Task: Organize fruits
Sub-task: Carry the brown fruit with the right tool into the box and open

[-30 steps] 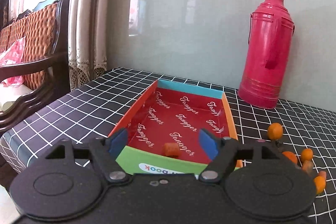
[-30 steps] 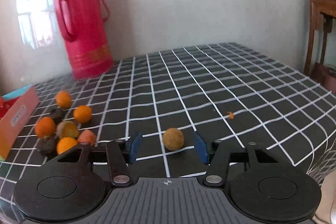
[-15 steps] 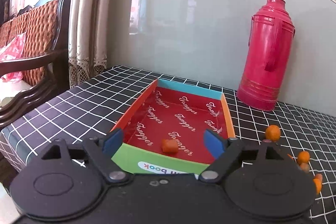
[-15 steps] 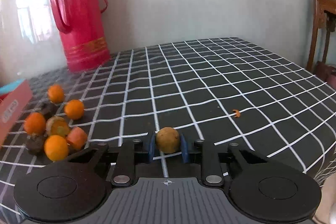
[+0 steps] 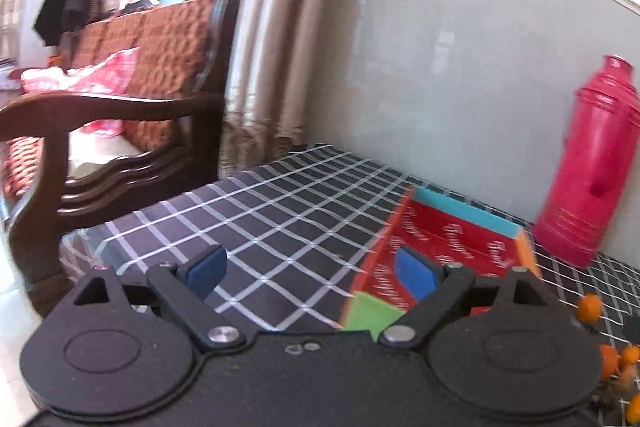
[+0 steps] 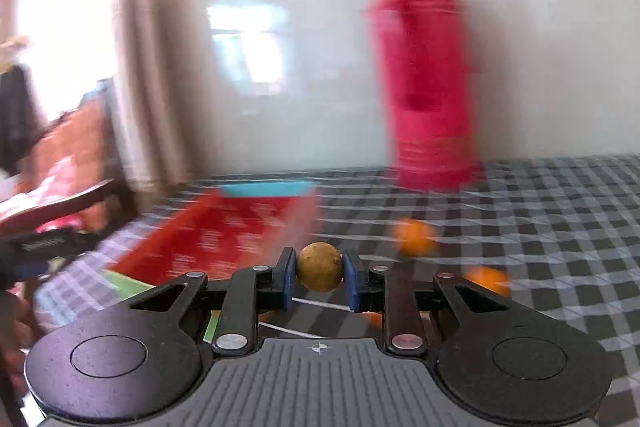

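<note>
since half a second ago: right gripper (image 6: pixel 319 281) lifted, clamped on brown fruit (image 6: pixel 319 267) — box (image 6: pixel 224 227) centre-left; left gripper (image 5: pixel 310 273) wide open, empty; orange fruits (image 5: pixel 616 359) left lower right.

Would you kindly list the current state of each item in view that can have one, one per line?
Right tool: shut on the brown fruit.
Brown fruit: clamped between the blue pads, lifted off the tablecloth.
Left tool: open, holding nothing.
Box: open-topped, sitting on the tablecloth.
Red thermos: upright, cap on.
Orange fruits: loose on the tablecloth, outside the box.
</note>
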Available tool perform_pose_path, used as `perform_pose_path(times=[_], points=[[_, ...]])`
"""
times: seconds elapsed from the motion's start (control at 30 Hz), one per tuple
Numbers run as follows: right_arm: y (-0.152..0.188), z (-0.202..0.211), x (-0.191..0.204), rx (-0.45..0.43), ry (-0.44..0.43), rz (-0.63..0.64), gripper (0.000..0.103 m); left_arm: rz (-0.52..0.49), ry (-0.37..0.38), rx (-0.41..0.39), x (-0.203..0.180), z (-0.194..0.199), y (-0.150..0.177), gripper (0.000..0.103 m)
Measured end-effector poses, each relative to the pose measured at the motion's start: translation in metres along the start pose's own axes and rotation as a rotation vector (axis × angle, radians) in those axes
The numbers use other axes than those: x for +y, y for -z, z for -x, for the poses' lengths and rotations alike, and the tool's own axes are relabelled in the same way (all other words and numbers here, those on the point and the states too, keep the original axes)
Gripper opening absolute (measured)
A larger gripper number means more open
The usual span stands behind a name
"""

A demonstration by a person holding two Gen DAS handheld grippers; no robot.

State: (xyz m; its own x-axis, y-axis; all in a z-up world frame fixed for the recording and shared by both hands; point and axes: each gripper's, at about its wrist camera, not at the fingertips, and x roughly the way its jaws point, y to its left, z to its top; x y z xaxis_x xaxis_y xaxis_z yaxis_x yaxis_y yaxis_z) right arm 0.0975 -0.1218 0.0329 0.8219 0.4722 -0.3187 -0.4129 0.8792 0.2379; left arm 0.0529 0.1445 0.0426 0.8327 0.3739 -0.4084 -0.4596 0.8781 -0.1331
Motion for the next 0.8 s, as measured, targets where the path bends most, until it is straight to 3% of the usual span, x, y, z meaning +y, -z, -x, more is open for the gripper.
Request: perform_pose_path(times=[0.13, 0.43, 0.47, 0.57, 0.6, 0.73, 0.8], points=[[0.001, -0.035, 0.040, 0.016, -0.088, 0.071, 0.025, 0.037, -0.034, 0.023, 0.021, -0.006, -0.003, 0.085], [0.020, -0.081, 0.056, 0.093, -0.086, 0.085, 0.026, 0.020, -0.059, 0.023, 0.036, -0.006, -0.002, 0.085], [0.021, -0.081, 0.056, 0.092, -0.088, 0.083, 0.030, 0.023, -0.057, 0.026, 0.037, -0.007, -0.002, 0.085], [0.020, -0.070, 0.049, 0.047, -0.089, 0.056, 0.085, 0.027, -0.051, 0.027, 0.035, -0.007, -0.002, 0.085], [0.018, -0.064, 0.047, 0.018, -0.084, 0.046, 0.091, 0.023, -0.048, 0.026, 0.032, -0.007, -0.002, 0.085], [0.012, -0.041, 0.036, -0.071, -0.004, 0.034, 0.091, -0.012, -0.024, 0.014, 0.019, -0.003, 0.000, 0.085], [0.010, -0.027, 0.020, -0.110, 0.056, 0.005, 0.098, -0.042, 0.002, 0.002, 0.009, 0.001, 0.002, 0.085]])
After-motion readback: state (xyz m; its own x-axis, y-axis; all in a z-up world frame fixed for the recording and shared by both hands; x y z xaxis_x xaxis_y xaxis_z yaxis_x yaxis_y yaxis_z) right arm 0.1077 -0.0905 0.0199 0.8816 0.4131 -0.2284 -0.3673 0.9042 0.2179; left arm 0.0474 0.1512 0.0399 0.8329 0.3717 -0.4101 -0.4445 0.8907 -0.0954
